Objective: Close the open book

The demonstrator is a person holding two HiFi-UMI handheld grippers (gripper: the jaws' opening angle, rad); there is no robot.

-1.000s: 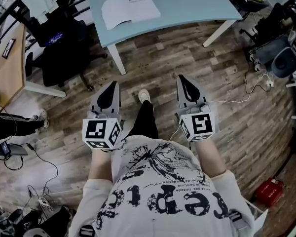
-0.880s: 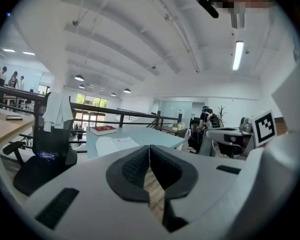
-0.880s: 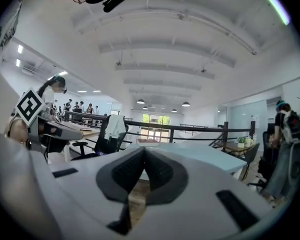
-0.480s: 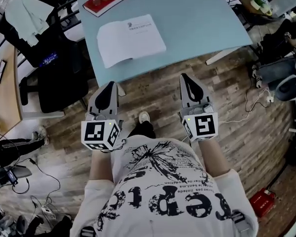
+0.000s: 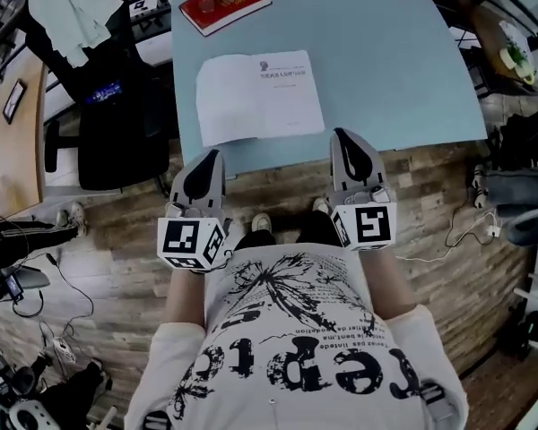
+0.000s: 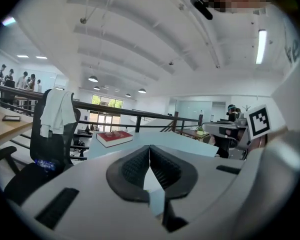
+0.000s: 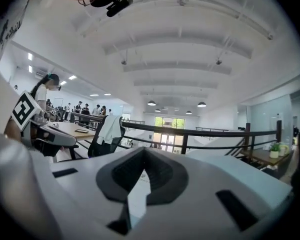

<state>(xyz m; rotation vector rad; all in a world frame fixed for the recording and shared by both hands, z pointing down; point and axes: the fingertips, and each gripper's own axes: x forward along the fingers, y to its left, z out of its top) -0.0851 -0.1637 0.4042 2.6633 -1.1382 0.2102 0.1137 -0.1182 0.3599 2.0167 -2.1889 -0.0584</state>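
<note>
Two grippers sit low in my head view. The left gripper [image 5: 208,158] and the right gripper [image 5: 348,141] both reach the near edge of the blue table [image 5: 403,61]. The open book [image 5: 260,95] lies flat on it just beyond their tips, with a red book [image 5: 226,3] at the far edge.

In the left gripper view I see the jaws pressed together on nothing, with the red book ahead.

In the right gripper view the jaws are likewise clenched and empty, with a draped chair [image 7: 107,134] to their left.
</note>
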